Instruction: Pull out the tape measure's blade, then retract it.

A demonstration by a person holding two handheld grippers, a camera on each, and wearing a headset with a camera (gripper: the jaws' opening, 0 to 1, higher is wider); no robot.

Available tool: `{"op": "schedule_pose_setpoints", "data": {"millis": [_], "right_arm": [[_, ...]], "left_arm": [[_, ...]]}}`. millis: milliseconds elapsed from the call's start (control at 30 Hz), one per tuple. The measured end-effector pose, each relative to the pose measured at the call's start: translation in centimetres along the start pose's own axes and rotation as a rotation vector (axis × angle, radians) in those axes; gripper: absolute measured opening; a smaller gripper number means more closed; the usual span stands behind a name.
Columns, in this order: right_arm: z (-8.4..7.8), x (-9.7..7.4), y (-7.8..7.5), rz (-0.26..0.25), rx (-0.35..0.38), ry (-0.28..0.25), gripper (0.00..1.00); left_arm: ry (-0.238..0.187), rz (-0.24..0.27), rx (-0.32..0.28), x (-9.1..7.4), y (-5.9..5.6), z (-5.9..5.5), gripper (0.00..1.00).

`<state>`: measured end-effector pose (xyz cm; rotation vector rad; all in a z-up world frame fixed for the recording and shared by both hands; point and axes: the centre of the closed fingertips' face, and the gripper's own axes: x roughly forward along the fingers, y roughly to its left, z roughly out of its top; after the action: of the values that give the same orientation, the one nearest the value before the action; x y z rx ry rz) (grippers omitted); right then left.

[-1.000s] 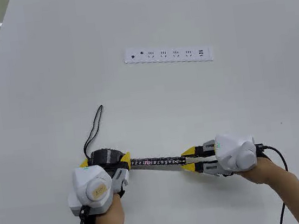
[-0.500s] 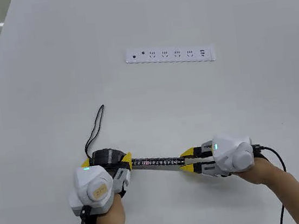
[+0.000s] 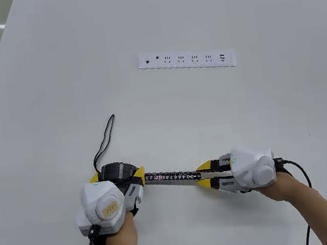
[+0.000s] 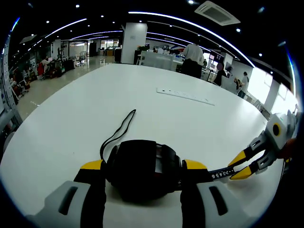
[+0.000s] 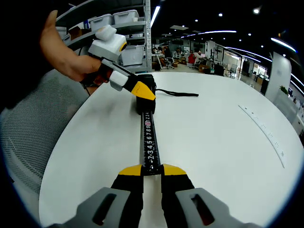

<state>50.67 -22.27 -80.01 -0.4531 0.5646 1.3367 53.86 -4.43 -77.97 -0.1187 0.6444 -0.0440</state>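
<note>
Black tape measure case [image 3: 117, 172] at 7 o'clock in the head view, flat on the white table [image 3: 240, 113], clamped from both sides between the yellow-tipped jaws of the left gripper [image 3: 115, 177]. Jaws set wide around the case, touching it on either side, as seen in the left gripper view. Numbered blade [image 3: 170, 177] drawn partway out toward 3 o'clock, lying low along the tabletop. Far end of the blade pinched in the narrow jaws of the right gripper [image 3: 203, 175], at 5 o'clock in the head view. Seen from the right gripper view, running straight from those jaws toward 12 o'clock and into the case. Thin black wrist cord [image 3: 104, 140] trailing from the case toward 12 o'clock, loose on the table. White power strip [image 3: 186, 60] at 1 o'clock, well apart from both grippers.
</note>
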Motion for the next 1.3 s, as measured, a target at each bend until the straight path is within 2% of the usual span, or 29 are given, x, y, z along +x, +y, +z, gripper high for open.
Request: {"op": "schedule_pose_setpoints", "data": {"millis": [1300], "right_arm": [[0.34,0.58,-0.44,0.003,-0.017,-0.001,0.12]], "left_arm": [[0.002,-0.002,0.004,0.03,-0.03,0.06,0.6]]}}
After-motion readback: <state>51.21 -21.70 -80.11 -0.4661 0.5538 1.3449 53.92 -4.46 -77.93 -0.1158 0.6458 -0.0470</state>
